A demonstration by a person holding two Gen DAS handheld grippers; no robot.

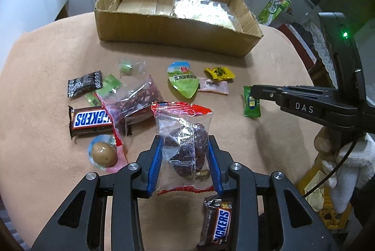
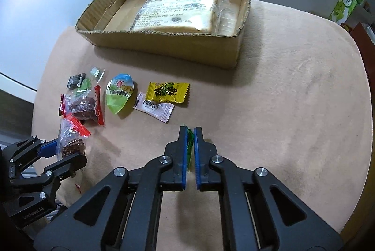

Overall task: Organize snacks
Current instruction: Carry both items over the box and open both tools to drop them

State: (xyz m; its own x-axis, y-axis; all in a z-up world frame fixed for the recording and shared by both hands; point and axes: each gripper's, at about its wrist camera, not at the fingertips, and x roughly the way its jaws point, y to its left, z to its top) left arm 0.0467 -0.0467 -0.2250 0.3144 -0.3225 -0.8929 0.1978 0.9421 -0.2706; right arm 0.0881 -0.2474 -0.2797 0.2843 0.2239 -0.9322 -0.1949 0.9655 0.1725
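Your left gripper (image 1: 185, 152) clamps a clear red-edged date packet (image 1: 185, 133); your right gripper (image 2: 190, 145) pinches a small green candy (image 2: 189, 145) above the bench (image 2: 281, 110).

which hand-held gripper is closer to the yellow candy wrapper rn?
Right. The right hand-held gripper sits just in front of the yellow candy wrapper, clamping a green candy. The left hand-held gripper is farther off, past the pink packet.
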